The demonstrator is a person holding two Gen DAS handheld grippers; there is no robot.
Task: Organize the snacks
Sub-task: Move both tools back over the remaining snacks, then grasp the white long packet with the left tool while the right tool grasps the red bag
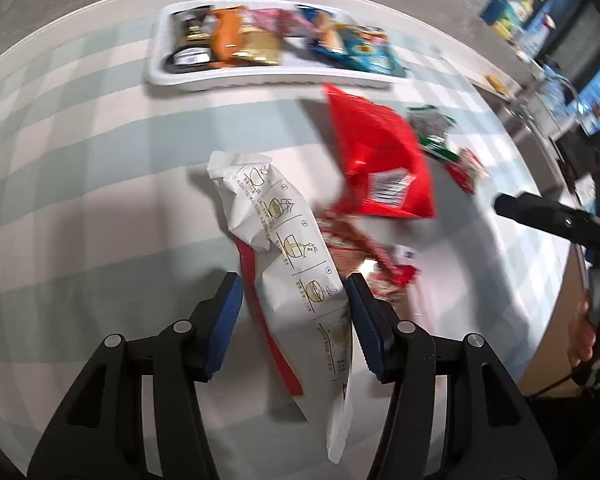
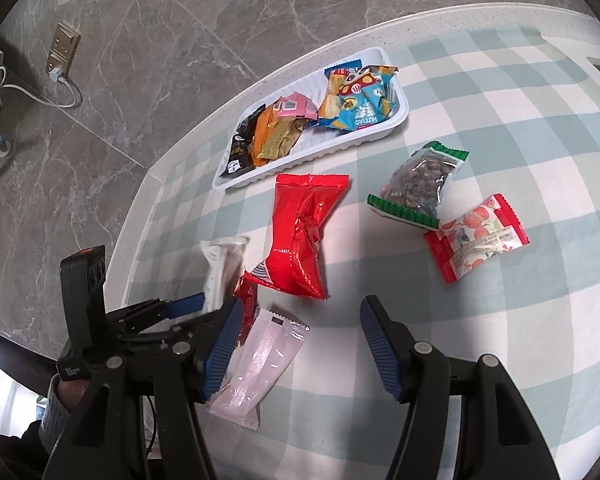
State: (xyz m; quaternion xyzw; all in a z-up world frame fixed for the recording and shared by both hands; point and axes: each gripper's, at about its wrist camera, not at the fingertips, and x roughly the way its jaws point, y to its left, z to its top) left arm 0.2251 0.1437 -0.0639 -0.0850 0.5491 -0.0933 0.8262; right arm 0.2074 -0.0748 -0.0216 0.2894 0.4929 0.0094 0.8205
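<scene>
Your left tongs (image 1: 294, 328) stand open around the white noodle packet (image 1: 288, 248) on the desk (image 1: 100, 200), not yet gripping. Close on it, then carry it to the white tray (image 1: 260, 78). Your right tongs (image 2: 300, 344) hang open, empty, above the pale pink packet (image 2: 260, 364).

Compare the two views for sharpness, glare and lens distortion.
Left wrist view: motion blur smears the white tray and red packet, and the table edge bows. Right wrist view: sharper, print on the blue packet readable, glare on the clear pink packet, checks of the tablecloth curved.
</scene>
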